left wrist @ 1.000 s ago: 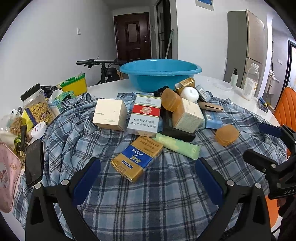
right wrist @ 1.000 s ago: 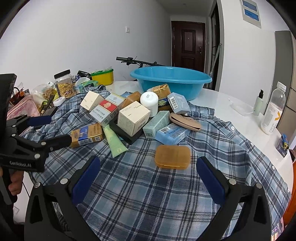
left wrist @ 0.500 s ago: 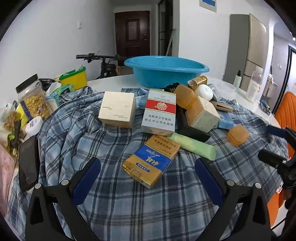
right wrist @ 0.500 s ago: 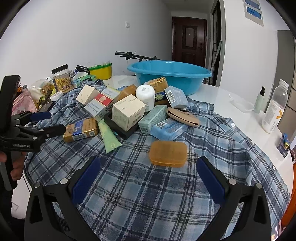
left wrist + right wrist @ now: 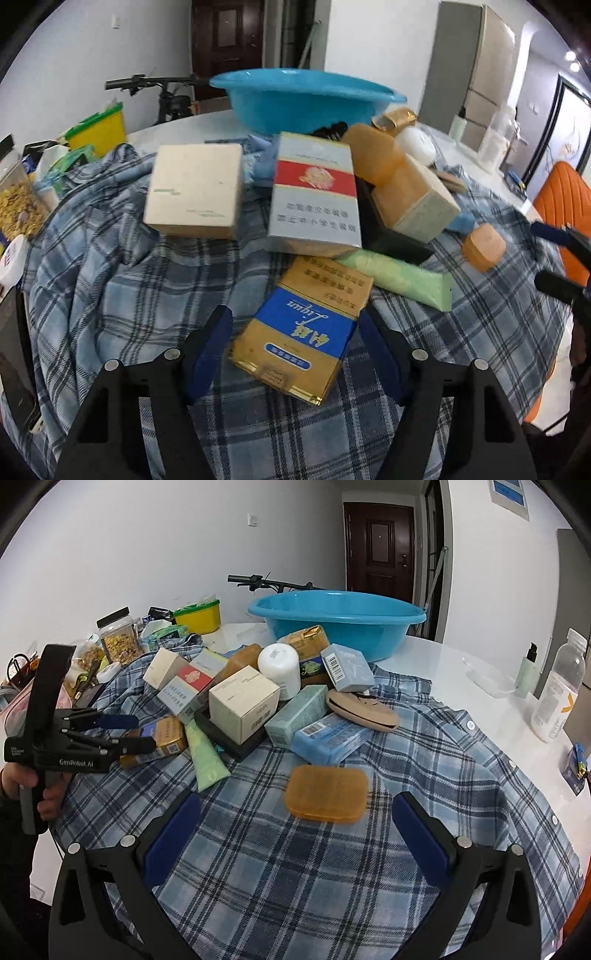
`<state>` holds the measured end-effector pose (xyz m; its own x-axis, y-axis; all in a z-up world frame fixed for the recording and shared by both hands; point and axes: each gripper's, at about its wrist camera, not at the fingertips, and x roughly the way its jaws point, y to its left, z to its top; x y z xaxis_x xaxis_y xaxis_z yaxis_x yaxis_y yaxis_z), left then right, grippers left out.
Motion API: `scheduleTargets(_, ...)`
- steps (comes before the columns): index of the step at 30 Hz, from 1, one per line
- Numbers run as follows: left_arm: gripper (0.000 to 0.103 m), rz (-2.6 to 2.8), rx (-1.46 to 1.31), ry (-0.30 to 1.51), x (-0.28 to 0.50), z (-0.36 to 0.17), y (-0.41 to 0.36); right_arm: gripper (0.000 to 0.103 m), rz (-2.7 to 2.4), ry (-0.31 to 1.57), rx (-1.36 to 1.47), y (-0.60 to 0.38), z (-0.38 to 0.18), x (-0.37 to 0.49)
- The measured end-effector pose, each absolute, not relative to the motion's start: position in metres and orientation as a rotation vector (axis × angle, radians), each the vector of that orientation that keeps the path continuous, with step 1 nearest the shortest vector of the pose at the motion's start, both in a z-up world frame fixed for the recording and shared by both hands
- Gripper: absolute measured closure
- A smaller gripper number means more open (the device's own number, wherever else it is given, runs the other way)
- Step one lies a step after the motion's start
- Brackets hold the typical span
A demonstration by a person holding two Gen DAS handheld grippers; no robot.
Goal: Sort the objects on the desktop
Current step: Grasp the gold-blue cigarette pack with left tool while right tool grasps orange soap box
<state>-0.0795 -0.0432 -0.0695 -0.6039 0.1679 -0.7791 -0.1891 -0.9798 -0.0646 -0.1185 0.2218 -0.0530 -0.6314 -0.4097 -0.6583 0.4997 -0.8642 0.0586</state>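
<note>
Now the left gripper point(image 5: 295, 343) is closing its jaws around the gold-and-blue cardboard cigarette box point(image 5: 299, 332), not yet pressing it, on the blue plaid shirt point(image 5: 110, 295). Right gripper point(image 5: 295, 834) stands wide, before the orange plastic case point(image 5: 327, 793).

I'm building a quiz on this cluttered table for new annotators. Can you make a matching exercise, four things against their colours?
Things:
1. basin
2. pill case
3. tube
4. jar

Colours:
A. white
B. translucent orange
C. blue
D. pale green

Pairs: 1-C, 2-B, 3-D, 4-A
</note>
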Motion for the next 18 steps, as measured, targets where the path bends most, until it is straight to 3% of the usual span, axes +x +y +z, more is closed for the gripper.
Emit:
scheduleTargets(7, 0.030, 2.617, -1.317, 0.139, -0.084, -0.083, -0.028, 0.000, -2.422, 0.174, 0.967, 0.218, -0.059, -0.128)
scheduleTargets(11, 0.037, 2.624, -1.315, 0.100, -0.082, -0.080, -0.030, 0.000, -2.439, 0.157, 0.972, 0.224, -0.061, -0.133)
scheduleTargets(18, 0.039, 2.626, -1.237, 0.030, -0.069, -0.057, -0.031, 0.000, -2.467, 0.109, 1.010, 0.242, -0.064, -0.143)
